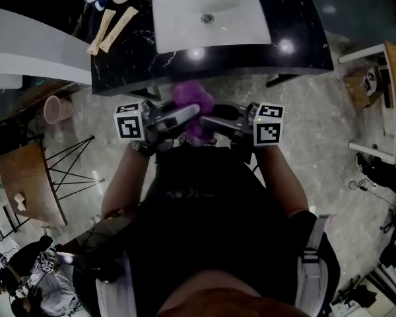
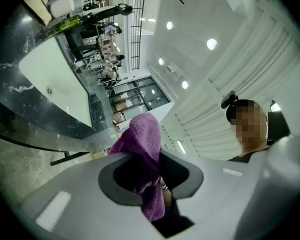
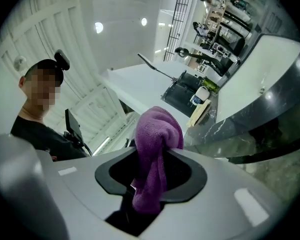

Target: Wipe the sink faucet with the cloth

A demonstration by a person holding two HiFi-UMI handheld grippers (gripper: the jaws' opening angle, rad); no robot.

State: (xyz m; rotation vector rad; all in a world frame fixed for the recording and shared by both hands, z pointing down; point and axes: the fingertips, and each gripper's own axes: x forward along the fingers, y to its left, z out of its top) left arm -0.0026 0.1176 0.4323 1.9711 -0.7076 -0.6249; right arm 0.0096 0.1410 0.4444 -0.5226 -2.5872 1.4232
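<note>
So, cloth (image 1: 193,104): judged soft, light and floppy, best pinched at a bunched fold | where: held up in mid-air, well short of the sink (image 1: 185,25) and table (image 1: 303,45) | left claw (image 1: 193,112): clamped partway shut on cloth | right claw (image 1: 206,119): set wider, closed on a thicker bunch.

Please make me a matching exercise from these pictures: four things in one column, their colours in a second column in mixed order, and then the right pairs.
Things
1. cloth
2. sink
3. counter
4. bucket

Colours
A. white
B. pink
C. purple
D. black

Right pairs: 1-C, 2-A, 3-D, 4-B
</note>
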